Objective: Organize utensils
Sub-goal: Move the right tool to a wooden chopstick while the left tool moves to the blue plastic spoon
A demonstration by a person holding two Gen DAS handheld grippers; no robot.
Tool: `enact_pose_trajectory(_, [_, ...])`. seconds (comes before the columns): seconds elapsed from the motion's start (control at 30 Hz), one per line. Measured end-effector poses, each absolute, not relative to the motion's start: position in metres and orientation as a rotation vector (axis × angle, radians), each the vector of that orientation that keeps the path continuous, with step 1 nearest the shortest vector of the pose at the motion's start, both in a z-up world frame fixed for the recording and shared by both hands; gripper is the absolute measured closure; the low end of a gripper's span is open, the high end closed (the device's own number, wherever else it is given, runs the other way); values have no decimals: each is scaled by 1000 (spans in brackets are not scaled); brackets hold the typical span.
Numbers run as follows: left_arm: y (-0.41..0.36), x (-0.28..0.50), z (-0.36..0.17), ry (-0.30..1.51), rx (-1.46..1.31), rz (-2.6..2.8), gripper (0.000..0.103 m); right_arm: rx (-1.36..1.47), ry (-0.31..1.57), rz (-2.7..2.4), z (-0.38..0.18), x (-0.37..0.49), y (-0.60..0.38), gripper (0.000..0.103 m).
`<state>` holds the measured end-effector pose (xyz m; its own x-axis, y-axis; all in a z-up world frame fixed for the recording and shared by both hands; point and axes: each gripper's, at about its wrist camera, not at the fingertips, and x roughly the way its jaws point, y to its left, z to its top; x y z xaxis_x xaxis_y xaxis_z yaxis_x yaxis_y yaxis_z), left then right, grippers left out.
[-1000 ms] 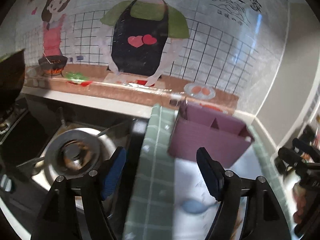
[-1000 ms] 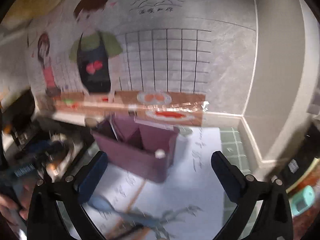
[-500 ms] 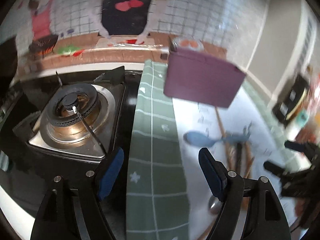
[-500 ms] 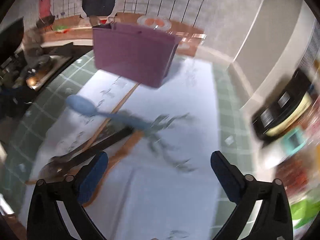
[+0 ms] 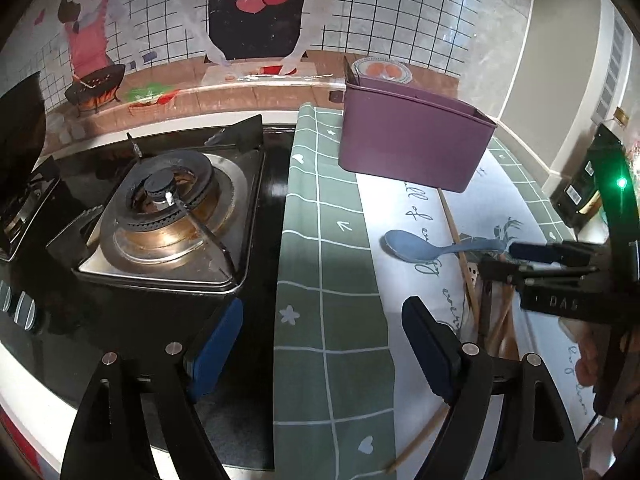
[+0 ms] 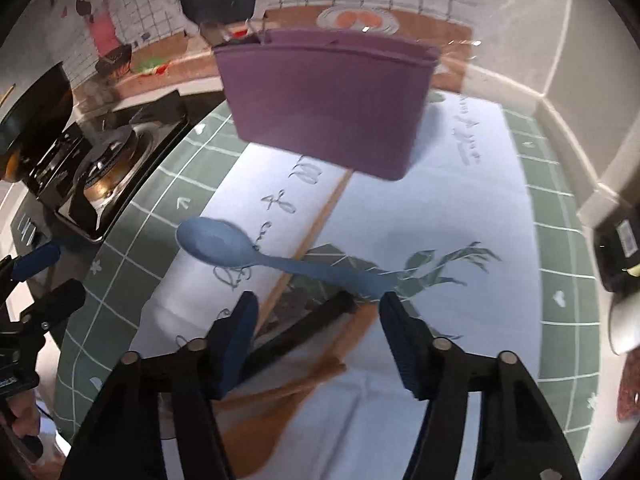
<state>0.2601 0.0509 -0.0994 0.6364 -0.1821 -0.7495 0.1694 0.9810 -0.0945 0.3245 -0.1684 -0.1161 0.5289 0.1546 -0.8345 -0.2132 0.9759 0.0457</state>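
Note:
A purple utensil holder (image 5: pixel 412 148) (image 6: pixel 328 96) stands at the back of the white mat. In front of it lie a blue spoon (image 5: pixel 412 246) (image 6: pixel 216 244), a long wooden chopstick (image 5: pixel 456 232) (image 6: pixel 320 220), a black handle (image 6: pixel 304 332) and a wooden spatula (image 6: pixel 280 412). My right gripper (image 6: pixel 320 320) (image 5: pixel 516 260) hovers low over this pile, its jaws closing. The black handle and the wooden pieces lie between the jaws, and the pads press on nothing. My left gripper (image 5: pixel 322 346) (image 6: pixel 48 278) is over the green checked mat, its jaws opening with nothing between them.
A gas burner (image 5: pixel 168 208) (image 6: pixel 100 168) on a black hob sits left of the green checked mat (image 5: pixel 320 240). A dark wok (image 5: pixel 16 128) is at the far left. A black box (image 5: pixel 580 184) (image 6: pixel 620 248) stands at the right edge. The wall behind carries a cartoon sticker.
Both views have tipped down from the wall to the counter. My right gripper has dropped onto the utensil pile and its jaws have narrowed. My left gripper has sunk towards the green mat.

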Motion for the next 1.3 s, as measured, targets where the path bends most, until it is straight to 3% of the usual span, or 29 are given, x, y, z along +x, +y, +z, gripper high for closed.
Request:
enact_pose_trajectory(0.13, [39,278,-100,891,-53,-286,21,-74,1031,220,-124,316,-169,46])
enact_pose_trajectory(0.23, [15,298,-99,892,-17,-352,21,-121,1046,155,-129,304,-181,55])
enact_pose_trajectory(0.4, [-37,341,-107,948,42,-492,23,-49,1055,82,-127,291,-217,61])
enact_pose_trajectory(0.63, [-70,371,-137,1056,122,-503,58,17,1006,103,-110,273,-227,61])
enact_pose_trajectory(0.77, [-62,365,-138,1067,146,-485,71,-11,980,115,-104,269,-221,61])
enact_pose_trajectory(1.3, [4,280,-127,1091,83,-410,72,117,1075,148,-128,290,-226,60])
